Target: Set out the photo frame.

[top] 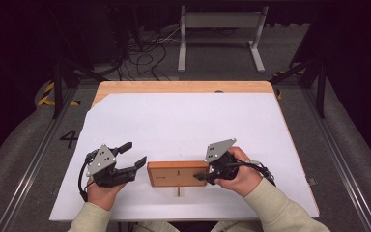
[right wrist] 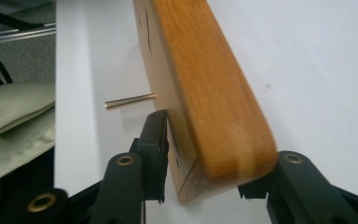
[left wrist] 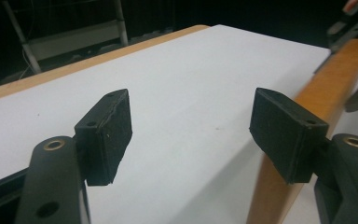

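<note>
White-covered tabletop (top: 183, 121) in a dark room: my right tongs (top: 204, 177) clamp the wooden block (top: 176, 173); left tongs (top: 136, 155), beside it, gape empty.

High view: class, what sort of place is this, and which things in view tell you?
Probably a lab or recording workspace, not a home: a wooden table under a white sheet, dark curtains around it, loose cables on the grey floor, and a metal frame stand behind.
</note>
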Demonstrator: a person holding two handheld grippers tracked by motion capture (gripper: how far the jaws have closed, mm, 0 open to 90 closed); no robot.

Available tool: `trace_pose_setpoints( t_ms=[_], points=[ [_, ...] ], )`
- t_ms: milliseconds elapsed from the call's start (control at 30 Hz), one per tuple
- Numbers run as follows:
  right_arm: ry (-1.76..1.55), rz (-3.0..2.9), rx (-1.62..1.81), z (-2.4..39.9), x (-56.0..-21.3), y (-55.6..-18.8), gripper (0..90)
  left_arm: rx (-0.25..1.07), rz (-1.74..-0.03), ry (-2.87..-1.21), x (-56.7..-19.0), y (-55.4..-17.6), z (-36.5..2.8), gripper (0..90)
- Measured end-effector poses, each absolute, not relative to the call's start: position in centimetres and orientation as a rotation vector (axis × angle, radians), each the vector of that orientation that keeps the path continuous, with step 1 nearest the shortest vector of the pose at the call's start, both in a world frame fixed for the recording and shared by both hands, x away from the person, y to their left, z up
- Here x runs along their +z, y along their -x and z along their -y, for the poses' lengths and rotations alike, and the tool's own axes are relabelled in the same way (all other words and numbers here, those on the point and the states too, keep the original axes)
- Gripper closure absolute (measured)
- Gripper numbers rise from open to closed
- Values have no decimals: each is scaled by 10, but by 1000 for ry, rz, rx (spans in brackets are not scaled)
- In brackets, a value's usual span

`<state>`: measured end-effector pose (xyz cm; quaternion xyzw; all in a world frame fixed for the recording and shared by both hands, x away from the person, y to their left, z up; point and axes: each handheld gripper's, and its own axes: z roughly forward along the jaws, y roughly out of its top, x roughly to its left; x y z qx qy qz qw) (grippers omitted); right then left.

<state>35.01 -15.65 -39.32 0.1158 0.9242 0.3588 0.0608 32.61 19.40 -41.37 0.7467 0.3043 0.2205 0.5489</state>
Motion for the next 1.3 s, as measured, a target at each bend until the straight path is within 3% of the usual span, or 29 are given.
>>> trace_pose_setpoints(
  t_ms=[633, 1033, 1167, 1300],
  points=[
    [-183, -2772, 1006, 155, -393, -319, 640, 484, -739, -1781, -421, -330, -193, 295],
    [-187, -2769, 1010, 156, -397, -306, 576, 481, -756, -1788, -424, -332, -193, 311],
    [-247, -2754, 1032, 160, -397, -306, 482, 472, -756, -1792, -424, -332, -193, 306],
    [-318, -2745, 1066, 171, -397, -306, 449, 468, -758, -1790, -424, -332, -193, 302]
  ],
)
